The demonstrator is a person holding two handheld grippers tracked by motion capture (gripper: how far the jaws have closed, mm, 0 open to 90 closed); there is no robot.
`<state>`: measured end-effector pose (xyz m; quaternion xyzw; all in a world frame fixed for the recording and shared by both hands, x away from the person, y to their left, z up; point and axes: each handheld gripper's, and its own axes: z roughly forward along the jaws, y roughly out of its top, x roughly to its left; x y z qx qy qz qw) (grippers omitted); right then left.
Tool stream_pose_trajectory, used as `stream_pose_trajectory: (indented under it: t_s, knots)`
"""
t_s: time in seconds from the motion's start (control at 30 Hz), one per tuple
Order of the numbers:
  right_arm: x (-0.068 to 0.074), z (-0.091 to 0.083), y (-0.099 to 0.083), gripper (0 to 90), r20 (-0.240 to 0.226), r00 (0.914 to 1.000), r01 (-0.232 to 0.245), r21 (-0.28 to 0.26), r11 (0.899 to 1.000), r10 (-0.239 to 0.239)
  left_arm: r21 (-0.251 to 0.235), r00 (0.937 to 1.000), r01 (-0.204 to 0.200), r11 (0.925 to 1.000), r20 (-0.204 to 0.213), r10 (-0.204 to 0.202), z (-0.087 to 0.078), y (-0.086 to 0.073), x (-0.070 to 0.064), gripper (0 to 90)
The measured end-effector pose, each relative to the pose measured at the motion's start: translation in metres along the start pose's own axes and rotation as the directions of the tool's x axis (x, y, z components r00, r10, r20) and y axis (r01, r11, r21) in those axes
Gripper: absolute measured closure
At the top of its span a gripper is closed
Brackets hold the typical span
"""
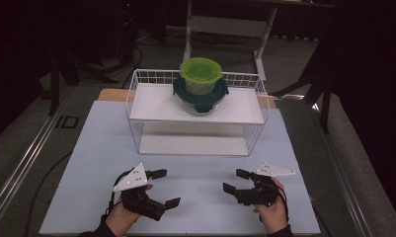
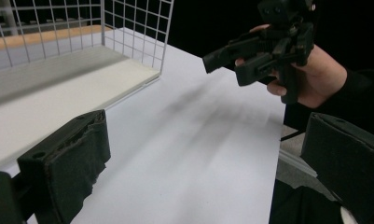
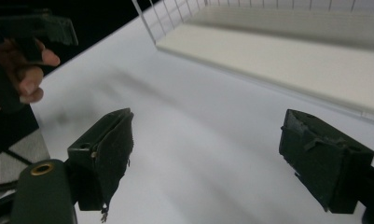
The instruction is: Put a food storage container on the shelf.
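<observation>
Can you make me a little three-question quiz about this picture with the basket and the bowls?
1. True or false: the green-lidded container sits on top of the dark-lidded container.
2. Where do the stacked containers stand? A) on the table B) on the upper shelf of the wire rack C) on its lower shelf
3. Fill in: the left claw and right claw are both ____.

Key: 1 true; 2 B; 3 open, holding nothing, over the white table.
</observation>
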<state>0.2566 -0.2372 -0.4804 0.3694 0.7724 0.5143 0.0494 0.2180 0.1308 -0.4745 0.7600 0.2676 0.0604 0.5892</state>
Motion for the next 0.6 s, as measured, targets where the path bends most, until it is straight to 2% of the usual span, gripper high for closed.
stream_pose_trajectory:
  t_s: [0.1, 0.3, 0.6]
  knots:
    - [-0.002, 0.000, -0.007, 16.9, 0.006, 0.9999, 0.011, 0.010, 1.000, -0.011, 0.021, 0.9998, -0.015, 0.9997, -0.009, 0.015, 0.001, -0.006, 0.000, 1.1]
    - [-0.007, 0.000, -0.019, 16.9, 0.020, 0.9996, 0.020, 0.028, 0.999, -0.020, 0.018, 0.9999, -0.014, 0.9997, -0.006, 0.014, 0.003, -0.014, -0.001, 1.1]
    - [-0.011, -0.003, -0.020, 16.9, 0.035, 0.9991, 0.023, 0.008, 1.000, -0.024, 0.013, 0.9997, -0.023, 0.9996, -0.007, 0.023, 0.004, -0.016, 0.000, 1.1]
